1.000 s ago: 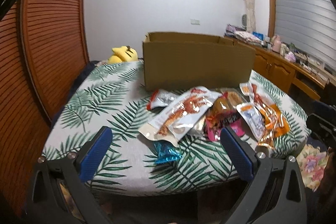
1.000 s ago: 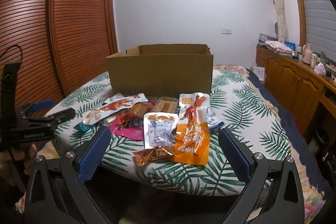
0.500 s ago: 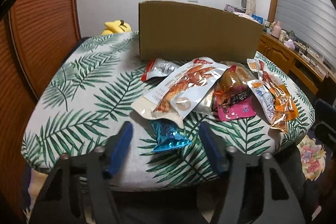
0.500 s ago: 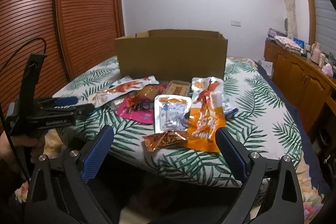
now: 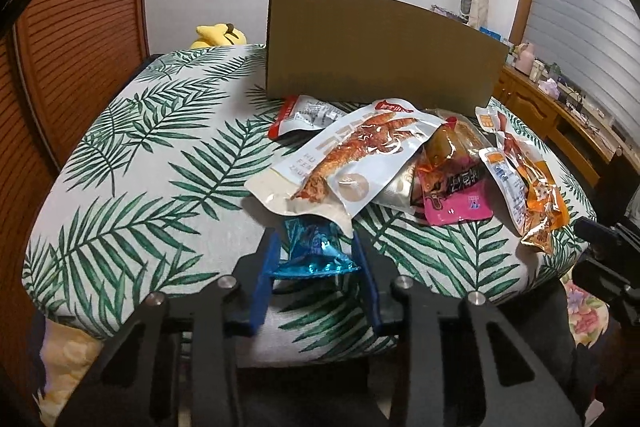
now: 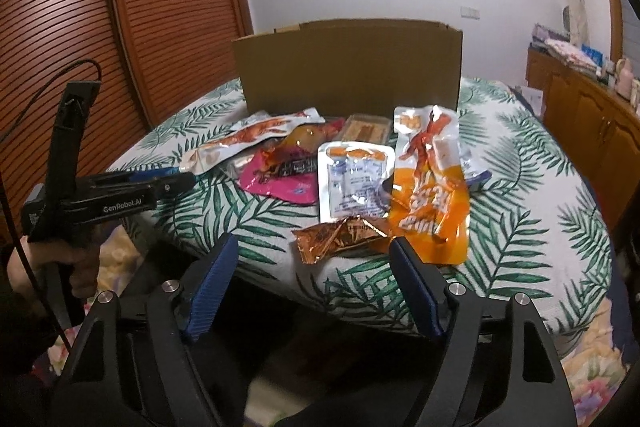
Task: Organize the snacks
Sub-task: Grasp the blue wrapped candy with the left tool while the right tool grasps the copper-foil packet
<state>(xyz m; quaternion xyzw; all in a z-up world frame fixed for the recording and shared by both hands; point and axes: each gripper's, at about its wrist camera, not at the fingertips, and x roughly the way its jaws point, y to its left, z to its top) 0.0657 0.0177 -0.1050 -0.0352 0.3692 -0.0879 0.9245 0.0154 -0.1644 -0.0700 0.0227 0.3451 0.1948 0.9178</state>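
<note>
A pile of snack packets lies on the leaf-print table (image 5: 132,187) in front of an open cardboard box (image 5: 372,47). My left gripper (image 5: 316,259) has its blue fingers closed on a small blue foil packet (image 5: 312,251) at the table's near edge, below a large white fish-snack bag (image 5: 352,159). In the right wrist view, my right gripper (image 6: 316,267) is open and empty, its fingers either side of a copper foil packet (image 6: 340,235) near the table edge. An orange pouch (image 6: 432,195), a clear white packet (image 6: 352,179) and a pink packet (image 6: 280,179) lie beyond. The left gripper shows there too (image 6: 176,181).
The cardboard box (image 6: 348,63) stands at the table's middle back. A yellow plush toy (image 5: 218,35) sits behind the table at far left. Wooden slatted doors (image 6: 160,19) are on the left, wooden cabinets (image 6: 588,123) on the right.
My left gripper moved forward and down to the blue foil packet and narrowed from wide open to closed on it. My right gripper moved closer to the table and narrowed a little.
</note>
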